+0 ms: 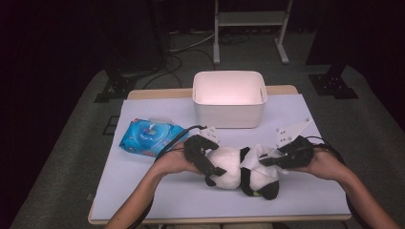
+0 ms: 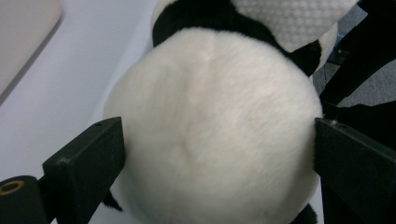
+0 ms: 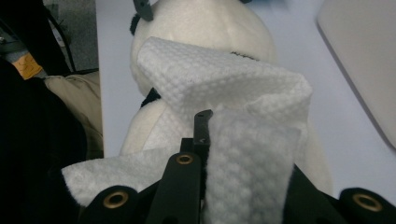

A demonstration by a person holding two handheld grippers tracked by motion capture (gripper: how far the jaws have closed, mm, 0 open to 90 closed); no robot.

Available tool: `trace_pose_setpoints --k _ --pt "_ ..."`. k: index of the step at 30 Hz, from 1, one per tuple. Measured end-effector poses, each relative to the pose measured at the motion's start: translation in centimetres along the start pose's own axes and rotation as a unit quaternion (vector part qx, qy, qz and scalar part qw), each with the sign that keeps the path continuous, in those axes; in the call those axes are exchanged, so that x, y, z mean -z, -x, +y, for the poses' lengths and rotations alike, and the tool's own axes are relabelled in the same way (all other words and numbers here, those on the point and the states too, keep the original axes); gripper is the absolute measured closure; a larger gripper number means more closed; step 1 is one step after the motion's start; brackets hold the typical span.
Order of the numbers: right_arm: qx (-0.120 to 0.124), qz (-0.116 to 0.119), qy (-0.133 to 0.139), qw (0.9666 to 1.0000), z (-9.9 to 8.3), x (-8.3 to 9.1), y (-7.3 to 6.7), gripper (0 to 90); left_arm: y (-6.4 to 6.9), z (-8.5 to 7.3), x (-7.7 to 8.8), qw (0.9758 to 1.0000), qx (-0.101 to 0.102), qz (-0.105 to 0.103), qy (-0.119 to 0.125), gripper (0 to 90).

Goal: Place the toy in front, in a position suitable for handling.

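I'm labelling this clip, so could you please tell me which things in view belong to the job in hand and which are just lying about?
In use:
- plush panda, between the left gripper's wide jaws
- white wipe, pinched by the right gripper and lying on the panda

Lying about:
- blue wipes pack
- white bin

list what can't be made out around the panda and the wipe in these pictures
- Panda plush face: high view, too small; left gripper view, turned away.
- Left gripper finger contact with the plush: left gripper view, fur hides the edges.
- Wipe lower end: right gripper view, cut off behind the right gripper.
- White bin floor: high view, glare.
- Wipes pack print: high view, too small.
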State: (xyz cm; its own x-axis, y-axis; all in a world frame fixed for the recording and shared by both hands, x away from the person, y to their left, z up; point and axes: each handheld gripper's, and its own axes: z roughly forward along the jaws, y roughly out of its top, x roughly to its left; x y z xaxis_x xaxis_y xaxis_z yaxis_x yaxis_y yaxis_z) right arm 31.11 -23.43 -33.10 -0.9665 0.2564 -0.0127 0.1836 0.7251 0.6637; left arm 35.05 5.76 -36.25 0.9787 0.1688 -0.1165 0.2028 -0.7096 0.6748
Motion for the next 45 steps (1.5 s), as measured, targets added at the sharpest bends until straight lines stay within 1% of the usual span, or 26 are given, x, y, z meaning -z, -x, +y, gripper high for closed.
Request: trace_pose_setpoints --k 3,5,7,8,9,11,14,16,17,19,21,23,26,29,30,32,35,37,38,39,41,42,43,44,45 --pt "0.003 0.002 0.000 1.0000 -0.4 0.0 -0.3 82.5 0.0 -0.2 -0.1 1.0000 0.000 -0.008 0.000 3.7" --pt "0.004 -0.002 0.002 1.0000 -0.5 0.0 -0.6 82.5 0.1 -0.4 -0.2 0.9999 0.004 -0.014 0.002 5.0" --pt "0.005 -0.005 0.002 1.0000 -0.6 0.1 -0.7 82.6 0.2 -0.5 -0.3 0.9999 0.004 -0.014 0.005 8.0" --pt "0.007 -0.006 0.003 1.0000 -0.6 0.0 -0.8 82.5 0.4 -0.6 -0.4 0.9999 0.006 -0.014 0.006 8.0" --pt "0.011 -0.009 0.002 0.9999 -0.5 -0.1 -1.0 82.5 0.6 -0.7 -0.7 0.9999 0.003 -0.008 0.005 11.2" --pt "0.014 -0.010 0.002 0.9999 -0.4 -0.2 -1.1 82.5 0.8 -0.9 -0.9 1.0000 0.001 0.001 0.005 12.7" --pt "0.019 -0.012 0.000 0.9997 0.0 -0.4 -1.1 82.5 1.0 -0.9 -0.9 0.9999 -0.003 0.007 0.007 12.8" --pt "0.021 -0.012 0.000 0.9997 0.4 -0.7 -1.2 82.5 1.3 -0.7 -1.0 0.9999 -0.009 0.012 0.007 12.8" --pt "0.026 -0.011 -0.003 0.9996 0.6 -0.9 -1.2 82.5 1.5 -0.6 -1.1 0.9998 -0.012 0.014 0.007 12.8" --pt "0.029 -0.010 -0.007 0.9995 1.0 -1.4 -1.4 82.5 1.7 -0.3 -1.2 0.9996 -0.023 0.019 0.004 12.8" --pt "0.038 -0.008 -0.009 0.9992 1.5 -1.9 -1.4 82.5 1.9 -0.1 -1.2 0.9993 -0.028 0.023 0.002 12.8" --pt "0.044 -0.009 -0.010 0.9990 2.0 -2.5 -1.5 82.4 1.9 0.0 -1.3 0.9991 -0.033 0.025 0.002 12.9" --pt "0.051 -0.003 -0.008 0.9987 2.7 -3.2 -1.6 82.4 1.9 0.2 -1.4 0.9991 -0.033 0.025 0.004 12.9" --pt "0.056 0.002 -0.004 0.9984 3.5 -4.1 -1.8 82.4 1.9 0.2 -1.5 0.9991 -0.036 0.024 0.000 12.8" --pt "0.061 0.003 -0.006 0.9981 3.7 -4.4 -1.9 82.3 1.8 0.2 -1.4 0.9990 -0.036 0.025 -0.002 12.7" --pt "0.066 0.005 -0.010 0.9977 4.0 -4.7 -2.0 82.4 1.8 0.0 -1.2 0.9991 -0.036 0.021 0.000 12.6" --pt "0.062 0.010 -0.013 0.9979 3.8 -4.7 -1.9 82.5 1.8 -0.2 -0.7 0.9994 -0.029 0.014 0.009 12.4" --pt "0.056 0.014 -0.013 0.9983 3.4 -4.6 -1.9 82.4 1.8 -0.2 -0.3 0.9994 -0.030 0.011 0.011 12.8" --pt "0.052 0.015 -0.012 0.9985 3.2 -4.6 -1.9 82.5 1.8 -0.1 0.0 0.9994 -0.031 0.010 0.013 14.1" --pt "0.052 0.017 -0.009 0.9984 3.1 -4.6 -1.9 82.5 1.9 0.0 0.2 0.9994 -0.028 0.007 0.018 15.0" --pt "0.050 0.017 -0.008 0.9986 3.0 -4.8 -2.2 82.5 2.0 0.3 0.7 0.9992 -0.035 -0.002 0.022 18.4" --pt "0.054 0.017 -0.008 0.9984 3.0 -4.9 -2.2 82.5 2.1 0.5 0.8 0.9990 -0.037 -0.004 0.024 19.9" --pt "0.056 0.019 -0.009 0.9982 3.1 -4.9 -2.3 82.5 2.3 0.7 0.9 0.9988 -0.039 -0.008 0.027 23.6" --pt "0.057 0.018 -0.008 0.9982 3.1 -5.0 -2.4 82.5 2.3 0.9 0.9 0.9986 -0.043 -0.011 0.030 24.2" --pt "0.060 0.018 -0.009 0.9980 3.1 -5.1 -2.4 82.5 2.4 1.2 1.0 0.9984 -0.045 -0.014 0.033 27.4"
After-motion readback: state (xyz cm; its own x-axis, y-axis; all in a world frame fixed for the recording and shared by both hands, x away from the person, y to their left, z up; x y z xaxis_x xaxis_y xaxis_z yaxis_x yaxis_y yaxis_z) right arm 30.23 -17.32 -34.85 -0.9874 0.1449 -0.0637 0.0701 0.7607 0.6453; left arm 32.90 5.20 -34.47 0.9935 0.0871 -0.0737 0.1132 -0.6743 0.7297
